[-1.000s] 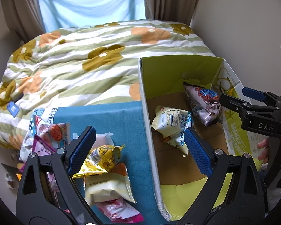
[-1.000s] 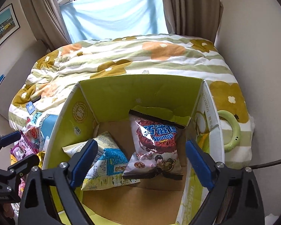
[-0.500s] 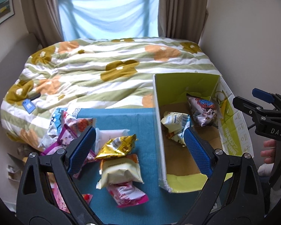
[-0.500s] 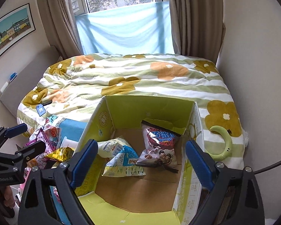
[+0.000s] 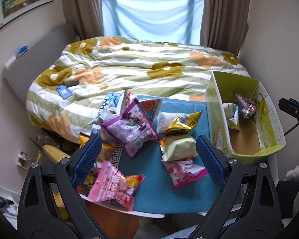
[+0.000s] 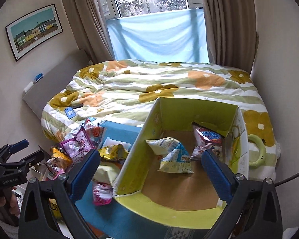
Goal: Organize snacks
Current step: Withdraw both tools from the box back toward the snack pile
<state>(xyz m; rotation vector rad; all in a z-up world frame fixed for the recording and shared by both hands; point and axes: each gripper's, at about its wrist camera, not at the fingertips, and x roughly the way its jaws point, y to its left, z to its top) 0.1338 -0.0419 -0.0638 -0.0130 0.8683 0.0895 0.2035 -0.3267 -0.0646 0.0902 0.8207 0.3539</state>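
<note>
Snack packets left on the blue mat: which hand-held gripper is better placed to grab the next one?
Left. The left hand-held gripper is open and empty right above the loose packets, with the pale yellow packet between its fingers. The right hand-held gripper, jaws just opened, empty, faces the cardboard box.

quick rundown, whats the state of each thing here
cardboard box: open, two packets inside
blue and white packet: lying in the box
red packet: leaning in the box's far corner
left gripper: open, empty
right gripper: open, empty, jaws just widened
curtains: drawn apart
</note>
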